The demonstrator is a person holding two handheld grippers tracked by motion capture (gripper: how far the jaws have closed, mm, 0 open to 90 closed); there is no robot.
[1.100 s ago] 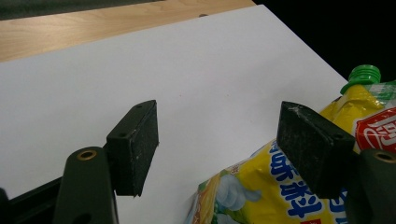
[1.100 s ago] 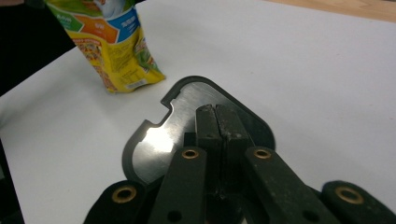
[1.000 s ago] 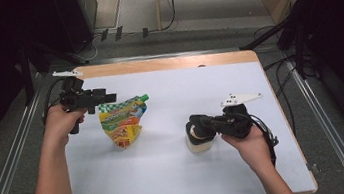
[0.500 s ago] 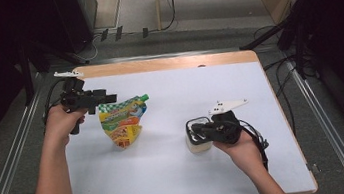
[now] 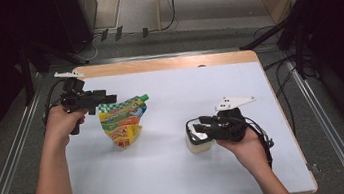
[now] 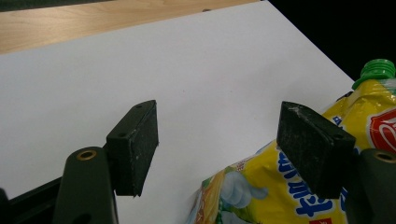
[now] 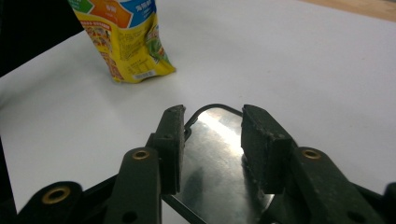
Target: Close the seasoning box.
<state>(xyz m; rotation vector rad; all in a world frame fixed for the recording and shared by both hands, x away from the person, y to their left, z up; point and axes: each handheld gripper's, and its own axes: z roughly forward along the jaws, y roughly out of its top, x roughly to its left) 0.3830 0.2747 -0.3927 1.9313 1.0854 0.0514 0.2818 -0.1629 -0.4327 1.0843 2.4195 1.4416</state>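
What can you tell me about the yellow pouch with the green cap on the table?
The yellow pouch looks like glossy printed plastic film, with blue lettering, a green-checked top band and a green screw cap at one upper corner. It stands upright but slumped and creased on the white table, left of centre. The left tongs sit open right at its upper edge, one pad in front of the film; contact cannot be told.
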